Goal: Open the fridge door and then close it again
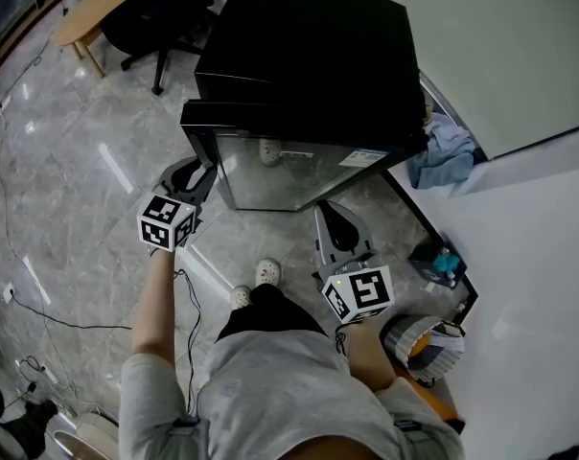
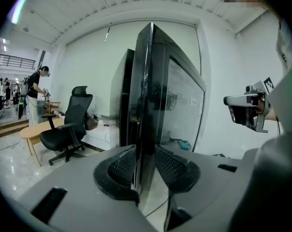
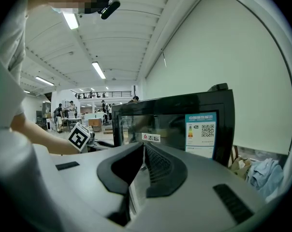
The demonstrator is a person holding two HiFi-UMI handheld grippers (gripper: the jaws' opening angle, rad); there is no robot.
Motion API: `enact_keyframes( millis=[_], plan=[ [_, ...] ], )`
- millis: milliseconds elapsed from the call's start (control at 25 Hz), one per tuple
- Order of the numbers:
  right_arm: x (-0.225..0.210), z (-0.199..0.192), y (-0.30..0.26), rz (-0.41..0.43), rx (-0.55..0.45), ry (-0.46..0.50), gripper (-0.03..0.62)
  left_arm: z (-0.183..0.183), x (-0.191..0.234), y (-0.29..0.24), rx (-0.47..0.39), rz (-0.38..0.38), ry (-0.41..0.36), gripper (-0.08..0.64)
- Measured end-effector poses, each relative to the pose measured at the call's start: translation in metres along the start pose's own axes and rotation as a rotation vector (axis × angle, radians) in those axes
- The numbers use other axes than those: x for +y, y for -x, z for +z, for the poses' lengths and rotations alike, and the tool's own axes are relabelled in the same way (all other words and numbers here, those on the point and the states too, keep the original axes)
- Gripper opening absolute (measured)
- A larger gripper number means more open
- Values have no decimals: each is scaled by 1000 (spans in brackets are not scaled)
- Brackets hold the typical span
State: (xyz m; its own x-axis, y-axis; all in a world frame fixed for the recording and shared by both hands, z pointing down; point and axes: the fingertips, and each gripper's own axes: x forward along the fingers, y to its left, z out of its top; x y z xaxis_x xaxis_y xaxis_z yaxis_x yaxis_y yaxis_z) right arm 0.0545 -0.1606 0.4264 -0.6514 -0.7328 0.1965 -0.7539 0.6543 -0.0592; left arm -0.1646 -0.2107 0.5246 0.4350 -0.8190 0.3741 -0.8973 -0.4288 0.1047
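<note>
The black fridge (image 1: 309,56) stands on the pale stone floor (image 1: 69,180) with its back to the white wall (image 1: 520,56). Its glass door (image 1: 280,175) faces the person working it. From above, the door looks to sit a touch off the cabinet at its free edge, though the angle is too steep to be sure.

The left gripper (image 1: 196,172) is at that free edge. The left gripper view shows what the head view hides: its fingers (image 2: 119,166) stand apart with the edge of the door between them, not clamped on it. The right gripper (image 1: 333,214) hangs in front of the door, toward its hinged side and clear of the glass. The right gripper view shows its fingers (image 3: 160,166) closed together with nothing between them.

Only that view lets you read the door's front, with a blue energy label (image 3: 200,133) in its upper corner.

Off the fridge's free-edge side are an office chair (image 1: 150,17) and a wooden surface (image 1: 98,8). The left gripper view adds a standing person (image 2: 37,93) beyond them, whom the head view misses. On the fridge's other side a blue cloth (image 1: 443,156) lies bunched against the wall.
</note>
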Motion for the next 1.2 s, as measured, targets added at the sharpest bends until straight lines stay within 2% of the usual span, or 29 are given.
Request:
enact_keyframes(
  millis=[960,1080,1200],
  plan=[
    [-22,3,-5,-37,7,-16,25,14,19,-30,9,10,-31,124],
    [-22,4,-3,-41,5,-14,26,14,18,-28,-1,22,-33,126],
    [-21,5,-2,-44,-1,-15,26,11,22,-24,-16,68,-46,126]
  ],
)
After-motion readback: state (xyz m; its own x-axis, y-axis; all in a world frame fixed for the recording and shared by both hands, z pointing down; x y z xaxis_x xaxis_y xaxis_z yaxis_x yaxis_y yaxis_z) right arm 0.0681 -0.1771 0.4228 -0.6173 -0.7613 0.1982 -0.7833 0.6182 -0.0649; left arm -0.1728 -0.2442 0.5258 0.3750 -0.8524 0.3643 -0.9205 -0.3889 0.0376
